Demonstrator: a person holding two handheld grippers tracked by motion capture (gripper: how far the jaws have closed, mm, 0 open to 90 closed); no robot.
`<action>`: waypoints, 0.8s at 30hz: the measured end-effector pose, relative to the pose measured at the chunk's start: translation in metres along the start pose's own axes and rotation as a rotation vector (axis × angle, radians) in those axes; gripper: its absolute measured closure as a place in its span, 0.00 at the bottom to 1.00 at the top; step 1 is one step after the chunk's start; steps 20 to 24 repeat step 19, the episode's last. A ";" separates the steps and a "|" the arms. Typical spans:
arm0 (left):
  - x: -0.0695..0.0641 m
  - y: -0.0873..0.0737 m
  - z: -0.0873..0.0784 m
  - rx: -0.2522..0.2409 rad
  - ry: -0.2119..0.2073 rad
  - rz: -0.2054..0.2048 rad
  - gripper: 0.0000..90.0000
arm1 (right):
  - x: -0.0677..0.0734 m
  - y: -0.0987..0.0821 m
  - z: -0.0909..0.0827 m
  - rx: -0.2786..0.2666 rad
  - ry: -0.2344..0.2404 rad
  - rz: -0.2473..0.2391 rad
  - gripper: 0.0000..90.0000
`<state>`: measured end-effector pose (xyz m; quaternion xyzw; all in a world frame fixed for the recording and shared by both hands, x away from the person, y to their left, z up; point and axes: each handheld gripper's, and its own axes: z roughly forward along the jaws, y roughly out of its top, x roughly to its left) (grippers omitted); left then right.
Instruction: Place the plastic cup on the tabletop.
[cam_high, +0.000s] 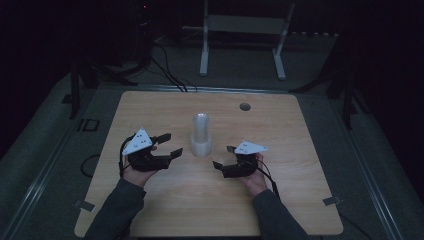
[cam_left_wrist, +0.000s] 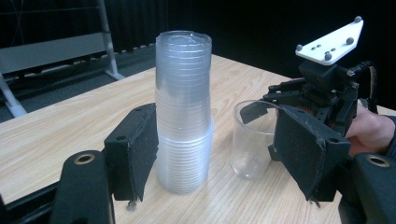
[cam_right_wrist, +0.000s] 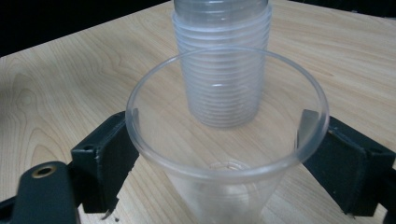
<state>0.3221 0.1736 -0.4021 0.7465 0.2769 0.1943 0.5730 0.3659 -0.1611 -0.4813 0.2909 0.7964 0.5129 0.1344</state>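
Note:
A tall stack of clear plastic cups (cam_high: 201, 134) (cam_left_wrist: 183, 107) (cam_right_wrist: 222, 60) stands mouth-down at the middle of the wooden table (cam_high: 200, 205). A single clear cup (cam_left_wrist: 252, 144) (cam_right_wrist: 224, 158) stands upright on the table just right of the stack. My right gripper (cam_high: 222, 156) (cam_right_wrist: 223, 123) is around this cup, with a jaw on each side and no pad pressing its wall. My left gripper (cam_high: 172, 144) (cam_left_wrist: 217, 112) is open to the left of the stack. Its left jaw is close beside the stack's lower part and its other jaw stands well clear.
A round cable hole (cam_high: 244, 106) is in the table's far right part. Behind the table, a white metal frame (cam_high: 240, 30) and black cables (cam_high: 170, 75) are on the grey floor. Dark stands flank the table at both sides.

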 end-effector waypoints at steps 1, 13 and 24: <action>0.000 0.000 0.000 0.000 0.000 0.001 0.34 | 0.000 0.000 0.000 0.003 -0.003 0.002 0.15; 0.000 0.000 0.000 0.000 0.000 -0.001 0.34 | -0.001 -0.006 -0.004 0.027 0.013 0.026 0.13; 0.000 0.000 0.000 0.001 0.001 -0.001 0.34 | -0.001 -0.008 -0.004 0.032 0.013 0.029 0.13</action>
